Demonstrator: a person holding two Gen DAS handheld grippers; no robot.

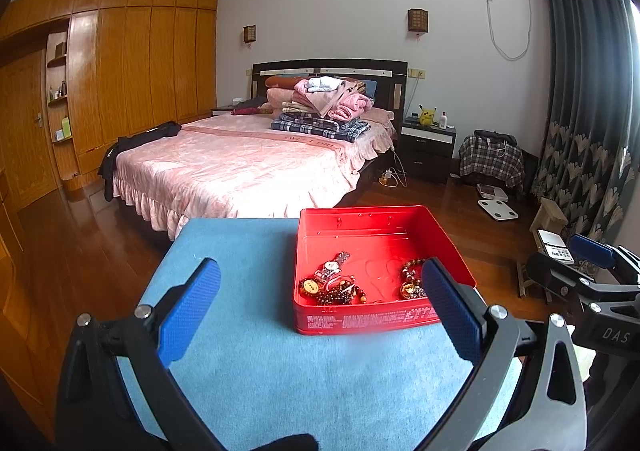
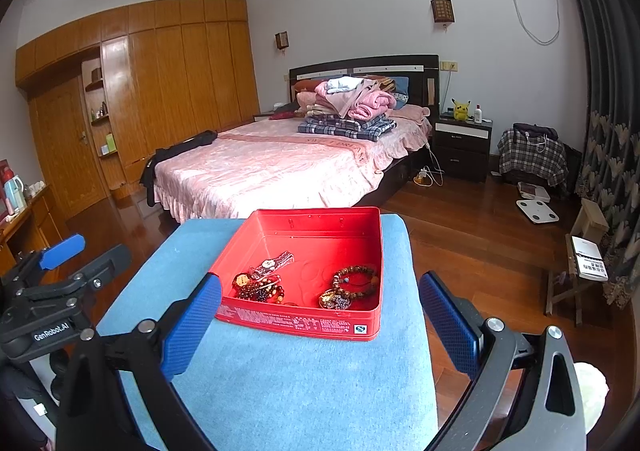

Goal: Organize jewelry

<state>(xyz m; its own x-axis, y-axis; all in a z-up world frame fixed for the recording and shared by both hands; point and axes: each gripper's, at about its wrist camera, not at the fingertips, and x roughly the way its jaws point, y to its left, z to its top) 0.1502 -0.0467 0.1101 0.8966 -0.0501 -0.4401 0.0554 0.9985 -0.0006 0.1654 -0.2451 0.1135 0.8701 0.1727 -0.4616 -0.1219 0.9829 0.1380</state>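
Both are spreading wide and holding nothing: the left gripper (image 1: 320, 303) is hovering low over the blue table (image 1: 248, 371), the right gripper (image 2: 320, 311) likewise. At twelve o'clock, the red tin (image 2: 304, 325) is holding the watch (image 2: 272, 263) and bead bracelets (image 2: 356, 283); approaching slowly from above should be avoiding tangles.
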